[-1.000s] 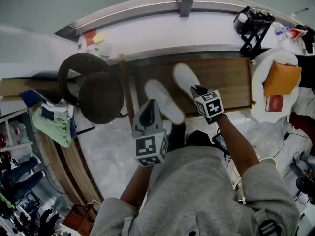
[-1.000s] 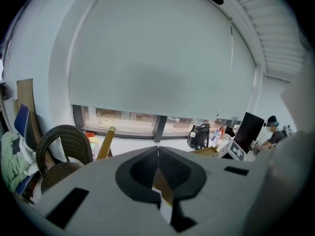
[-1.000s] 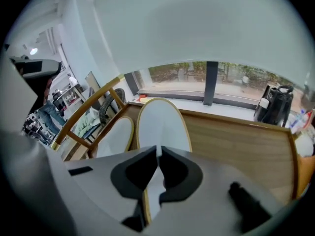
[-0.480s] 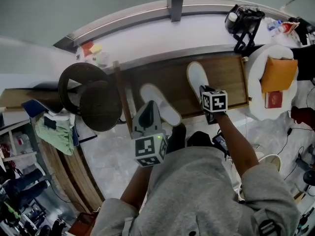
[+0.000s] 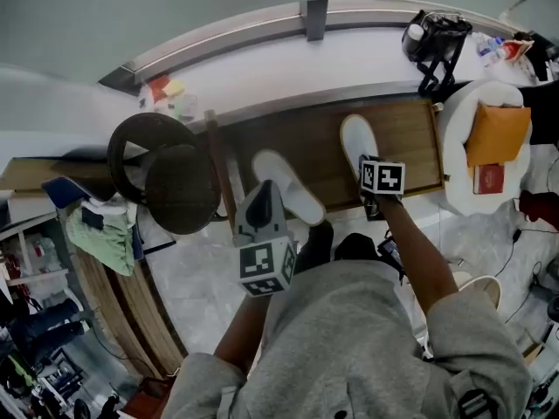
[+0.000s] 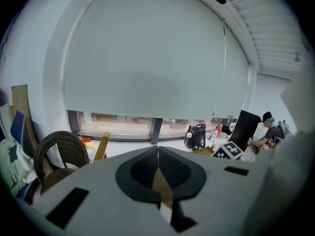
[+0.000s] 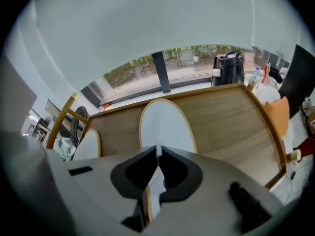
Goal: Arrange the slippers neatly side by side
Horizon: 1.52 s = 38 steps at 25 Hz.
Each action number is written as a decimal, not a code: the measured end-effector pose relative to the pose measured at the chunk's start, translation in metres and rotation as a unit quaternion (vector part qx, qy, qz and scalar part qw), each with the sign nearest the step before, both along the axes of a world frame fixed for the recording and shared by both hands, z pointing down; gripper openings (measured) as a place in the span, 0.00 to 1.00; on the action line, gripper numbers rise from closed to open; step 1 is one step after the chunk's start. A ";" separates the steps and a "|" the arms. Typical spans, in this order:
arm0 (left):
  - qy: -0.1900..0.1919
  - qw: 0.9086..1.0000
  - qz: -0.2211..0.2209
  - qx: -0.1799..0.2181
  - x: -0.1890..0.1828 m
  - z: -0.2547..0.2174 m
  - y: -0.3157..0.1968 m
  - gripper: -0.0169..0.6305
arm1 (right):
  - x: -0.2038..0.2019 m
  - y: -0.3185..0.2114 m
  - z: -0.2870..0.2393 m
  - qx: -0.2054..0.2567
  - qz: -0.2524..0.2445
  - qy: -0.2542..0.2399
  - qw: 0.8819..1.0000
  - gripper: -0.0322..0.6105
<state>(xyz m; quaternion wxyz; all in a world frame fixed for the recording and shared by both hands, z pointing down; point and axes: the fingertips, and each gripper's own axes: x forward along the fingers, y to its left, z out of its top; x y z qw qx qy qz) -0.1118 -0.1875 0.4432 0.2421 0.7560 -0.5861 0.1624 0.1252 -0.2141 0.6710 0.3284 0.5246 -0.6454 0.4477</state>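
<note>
White slippers, two in number, lay soles-up or flat (which could not be told) on a brown wooden platform (image 5: 406,138) below the window sill. The right slipper (image 7: 165,124) lay with its long axis pointing away from the person, toe toward the window. The right gripper (image 7: 158,152) stood at the near, heel end of that slipper, pointing steeply down. Its jaws were clamped on the slipper's tan-trimmed edge, a strip of white material showing between the dark pads. The left slipper (image 5: 284,183) lay well apart from the held one, on the left of the platform, and was angled, toe toward the upper left in the head view. Bare wood separated the two slippers. The left gripper (image 6: 158,150) was raised above the platform's near edge, just beside the heel end of the left slipper in the head view but clear of it. Its jaws were pressed together with nothing gripped. A dark wicker chair (image 5: 166,168) stood to the left of the platform.
</note>
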 end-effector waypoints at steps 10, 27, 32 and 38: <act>-0.002 1.000 -0.010 -0.007 -0.014 0.004 -0.006 0.05 | 0.003 -0.013 0.016 -0.005 -0.026 0.033 0.999 0.10; 0.004 1.000 -0.015 0.010 -0.025 -0.004 -0.006 0.05 | -0.002 -0.027 -0.013 0.055 -0.074 0.054 0.994 0.28; 0.002 1.000 -0.014 0.018 -0.023 -0.008 0.000 0.05 | -0.010 -0.026 -0.040 0.095 -0.102 0.048 0.989 0.29; 0.002 0.999 -0.041 0.029 -0.031 -0.019 0.014 0.05 | -0.022 -0.012 -0.054 0.104 -0.127 0.043 0.986 0.29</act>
